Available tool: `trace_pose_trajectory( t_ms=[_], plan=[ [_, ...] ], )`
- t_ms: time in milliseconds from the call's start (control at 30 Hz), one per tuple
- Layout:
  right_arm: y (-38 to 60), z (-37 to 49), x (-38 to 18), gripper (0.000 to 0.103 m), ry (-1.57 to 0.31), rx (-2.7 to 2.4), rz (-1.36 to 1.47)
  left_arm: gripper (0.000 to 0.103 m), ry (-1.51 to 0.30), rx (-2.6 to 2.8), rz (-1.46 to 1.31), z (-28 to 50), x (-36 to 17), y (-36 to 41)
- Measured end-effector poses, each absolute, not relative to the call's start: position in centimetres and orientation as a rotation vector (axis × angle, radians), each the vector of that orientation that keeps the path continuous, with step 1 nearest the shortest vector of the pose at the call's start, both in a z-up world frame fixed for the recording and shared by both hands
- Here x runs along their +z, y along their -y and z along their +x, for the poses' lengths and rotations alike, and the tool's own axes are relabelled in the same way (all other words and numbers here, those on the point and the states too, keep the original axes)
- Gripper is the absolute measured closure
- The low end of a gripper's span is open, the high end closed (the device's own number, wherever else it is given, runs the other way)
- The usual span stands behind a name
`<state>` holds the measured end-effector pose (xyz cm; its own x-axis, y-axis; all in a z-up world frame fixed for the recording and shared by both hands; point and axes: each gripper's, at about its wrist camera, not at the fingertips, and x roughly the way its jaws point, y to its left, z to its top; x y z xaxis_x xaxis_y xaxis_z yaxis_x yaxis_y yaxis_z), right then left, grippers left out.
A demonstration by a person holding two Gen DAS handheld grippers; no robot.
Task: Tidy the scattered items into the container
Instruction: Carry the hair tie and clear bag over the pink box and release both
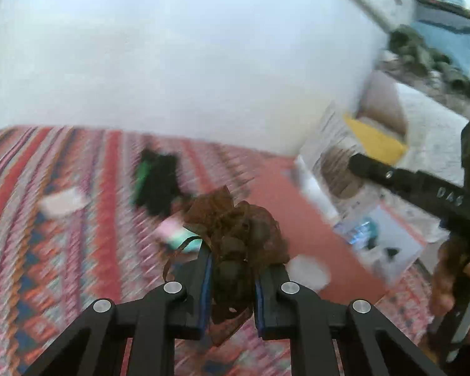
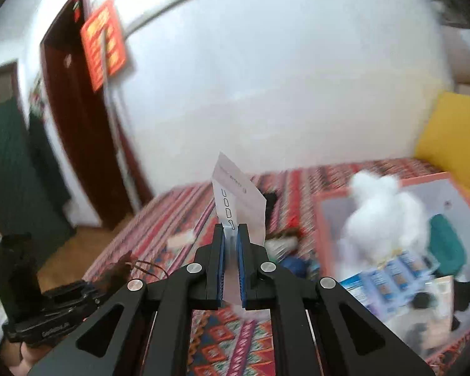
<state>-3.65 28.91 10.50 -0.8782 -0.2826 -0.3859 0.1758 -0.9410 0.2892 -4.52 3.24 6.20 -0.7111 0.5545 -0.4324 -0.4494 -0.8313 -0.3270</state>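
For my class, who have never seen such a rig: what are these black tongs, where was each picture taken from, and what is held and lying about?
A person holds a hand-operated two-finger gripper in each hand, each carrying a forward-looking fisheye camera. The left camera shows the left gripper shut on a brown mesh pouf. The right camera shows the right gripper shut on a white packet. Beneath lies a patterned bedspread with scattered items, blurred by motion. The box already holds a white fluffy thing and blue packets.
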Motion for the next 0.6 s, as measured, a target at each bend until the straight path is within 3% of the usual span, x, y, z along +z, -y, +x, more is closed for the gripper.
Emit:
trace_pose_trajectory(
  t_ms=[333,600],
  plan=[
    [-41.6,1.8,13.3,0.096,0.701,-3.049,0.458,0.088,0.037,2.271,-0.576,-5.8,13.1,-19.6],
    [-45.4,2.4,12.3,0.095,0.802,-3.083,0.497,0.086,-0.156,2.170,-0.676,-7.9,10.6,-31.4]
  ],
)
